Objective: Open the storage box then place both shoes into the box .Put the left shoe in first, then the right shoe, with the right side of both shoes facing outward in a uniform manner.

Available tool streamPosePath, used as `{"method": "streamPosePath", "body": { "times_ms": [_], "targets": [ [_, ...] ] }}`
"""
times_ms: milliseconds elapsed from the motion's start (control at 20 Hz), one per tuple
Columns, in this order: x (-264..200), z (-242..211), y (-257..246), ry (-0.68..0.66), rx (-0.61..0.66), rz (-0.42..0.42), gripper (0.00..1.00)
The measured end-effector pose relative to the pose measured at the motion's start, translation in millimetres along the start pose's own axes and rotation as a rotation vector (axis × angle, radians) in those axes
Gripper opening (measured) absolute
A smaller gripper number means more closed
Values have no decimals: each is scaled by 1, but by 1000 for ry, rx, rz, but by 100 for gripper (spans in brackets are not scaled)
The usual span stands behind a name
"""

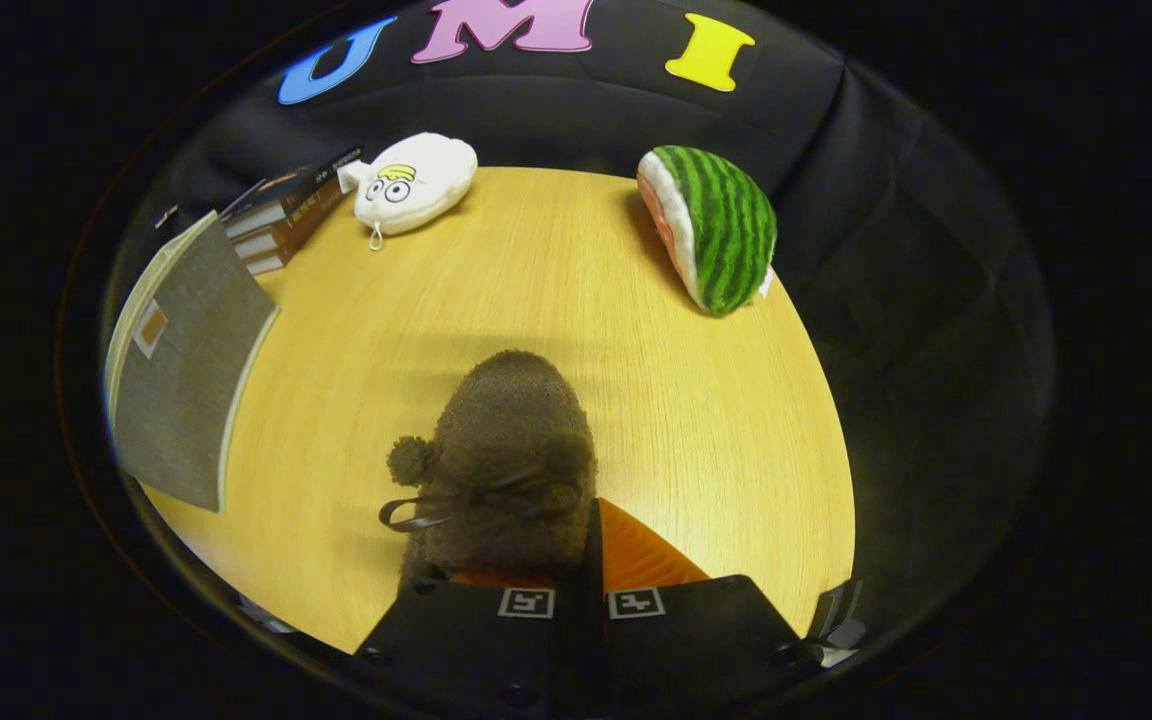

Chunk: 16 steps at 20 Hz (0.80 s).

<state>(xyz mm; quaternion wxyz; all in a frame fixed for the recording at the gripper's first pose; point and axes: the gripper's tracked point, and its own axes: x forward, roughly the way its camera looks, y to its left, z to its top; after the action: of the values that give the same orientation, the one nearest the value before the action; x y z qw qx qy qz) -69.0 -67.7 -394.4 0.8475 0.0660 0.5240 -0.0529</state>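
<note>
**Claw clamped on shoe**

The claw (581, 600) is pinched together on the shoe's (511, 450) heel rim; its orange lining is partly hidden. Beyond on the table (556, 300): grey box (186, 370), books (281, 215), white plush (411, 185), watermelon plush (716, 225).

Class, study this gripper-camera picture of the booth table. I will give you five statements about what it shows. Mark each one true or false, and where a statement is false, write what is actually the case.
1. The gripper has its fingers closed together on the brown fuzzy slipper. True.
2. The watermelon plush lies between the fingers. False: it sits far beyond them, at the far edge of the wooden table.
3. A white plush toy with cartoon eyes lies next to a stack of books. True.
4. The slipper has a ribbon bow and a pompom. True.
5. The grey storage box stands beside the watermelon plush. False: it stands across the table from it, near the books.
</note>
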Motion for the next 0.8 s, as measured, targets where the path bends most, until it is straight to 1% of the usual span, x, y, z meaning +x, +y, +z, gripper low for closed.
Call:
{"method": "streamPosePath", "body": {
  "times_ms": [200,300,450,550,650,800],
  "targets": [
    [-68,52,52,-47,66,52,5],
    [-95,81,92,-71,91,108,5],
    [-125,118,155,-106,93,175,5],
    [-131,136,202,-110,103,229,5],
    [-131,143,241,-98,109,263,5],
    [-117,140,285,-67,89,270,5]
  ]
}}
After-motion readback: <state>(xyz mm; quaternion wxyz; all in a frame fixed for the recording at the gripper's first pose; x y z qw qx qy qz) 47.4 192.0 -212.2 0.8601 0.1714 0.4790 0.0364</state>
